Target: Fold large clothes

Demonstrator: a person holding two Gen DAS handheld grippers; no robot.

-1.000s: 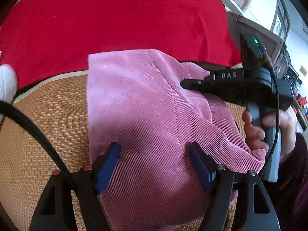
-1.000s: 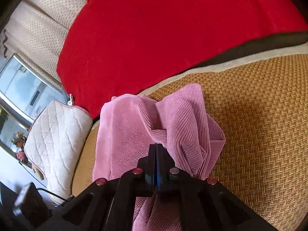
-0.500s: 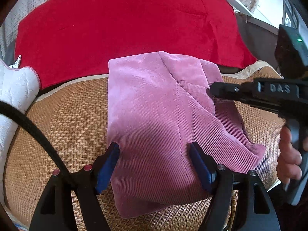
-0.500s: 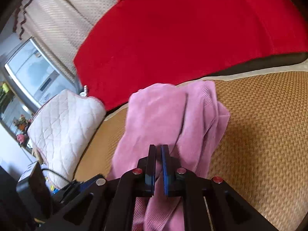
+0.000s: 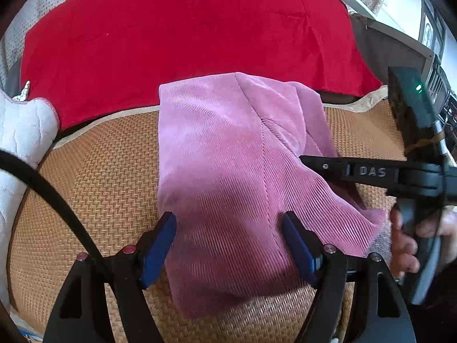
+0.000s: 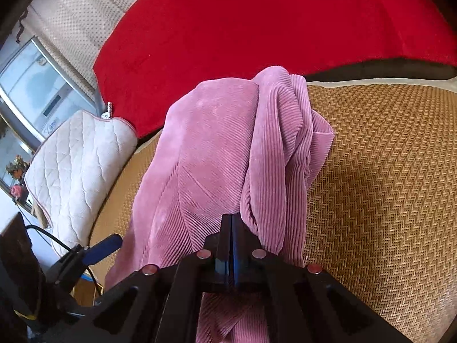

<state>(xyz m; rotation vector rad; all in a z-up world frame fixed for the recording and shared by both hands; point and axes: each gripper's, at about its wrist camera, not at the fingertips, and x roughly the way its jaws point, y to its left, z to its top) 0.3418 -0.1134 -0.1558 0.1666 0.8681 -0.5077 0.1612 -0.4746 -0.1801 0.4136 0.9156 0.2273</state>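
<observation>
A pink corduroy garment (image 5: 228,177) lies folded lengthwise on a woven tan seat mat (image 5: 94,171); it also shows in the right wrist view (image 6: 217,154). My left gripper (image 5: 228,240) is open, its blue pads (image 5: 158,243) spread over the garment's near end, holding nothing. My right gripper (image 6: 230,223) is shut, its tips against the garment's bunched right edge; whether cloth is pinched between them is hidden. It also reaches in from the right in the left wrist view (image 5: 302,158), over the garment's right side.
A red cloth (image 5: 185,34) covers the backrest behind the mat. A white quilted cushion (image 6: 77,165) sits at the left end. The mat (image 6: 385,185) stretches bare to the right of the garment. A window and cabinet stand beyond the cushion.
The left gripper has pulled back from the garment, so more of it and the mat shows. The right gripper briefly parted, then shut, and moved lower on the right edge.
</observation>
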